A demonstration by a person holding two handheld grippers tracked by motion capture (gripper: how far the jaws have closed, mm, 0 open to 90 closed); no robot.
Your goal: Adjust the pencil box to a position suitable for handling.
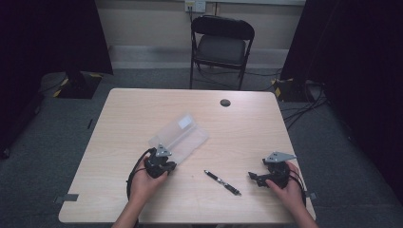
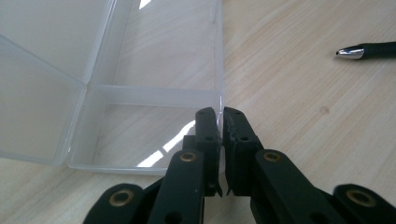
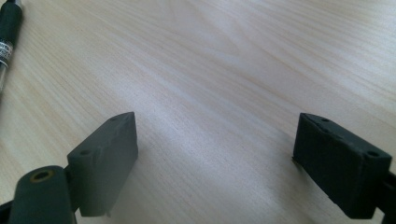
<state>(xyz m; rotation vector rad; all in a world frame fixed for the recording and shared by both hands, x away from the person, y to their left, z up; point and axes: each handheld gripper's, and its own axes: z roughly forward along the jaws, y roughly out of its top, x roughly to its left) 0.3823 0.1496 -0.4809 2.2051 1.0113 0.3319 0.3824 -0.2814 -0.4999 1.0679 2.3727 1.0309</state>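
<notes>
Two tools are in my hands. My left tool (image 2: 221, 122) is shut tight on the thin side wall of the clear box (image 1: 179, 137), pinching it near a corner. The box lies open on the worktop (image 1: 142, 104), with its lid folded out flat on the far side of it.

My right tool (image 3: 215, 154) is spread wide and holds nothing. It rests low over bare wood, off to the right of the box.

Between the box and my right tool lies the black pen (image 1: 222, 182). It sits just to the right of the box, apart from it, not touching. Its long side runs slanted: the silver tip (image 2: 349, 52) points up toward the box and the other end points down toward my right hand. In the right tool's view the pen shows at the left edge.

I think the pen goes into the box next. My right tool is the free one and the near one, so it should reach left and grab the pen across its thin middle while my left tool keeps the box from sliding.
</notes>
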